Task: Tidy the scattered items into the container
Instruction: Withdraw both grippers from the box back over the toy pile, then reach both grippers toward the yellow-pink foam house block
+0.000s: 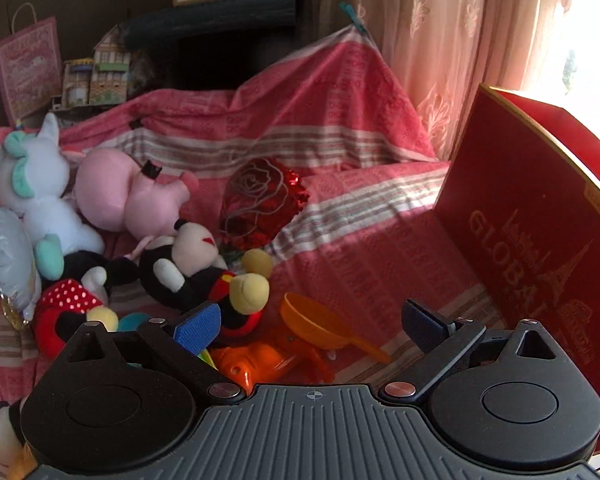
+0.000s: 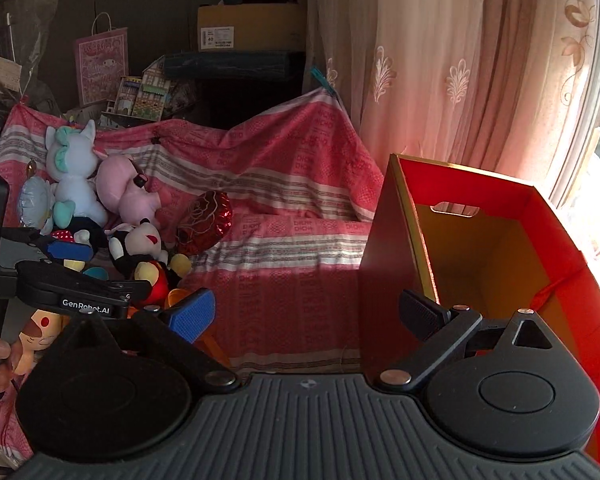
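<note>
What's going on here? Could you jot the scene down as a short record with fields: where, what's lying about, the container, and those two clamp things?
Place: bed under a pink striped cover
Scattered items: plush toys in a heap, among them a pink pig and a black mouse; red rose balloon; orange plastic scoop
Container: red box, open at the top, nothing seen inside
Left gripper: open, holding nothing
Right gripper: open, holding nothing

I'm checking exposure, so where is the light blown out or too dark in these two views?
Left wrist view: the window at top right is blown out, behind the red box. Right wrist view: glare along the right edge; the back corner behind the toys is dim.
</note>
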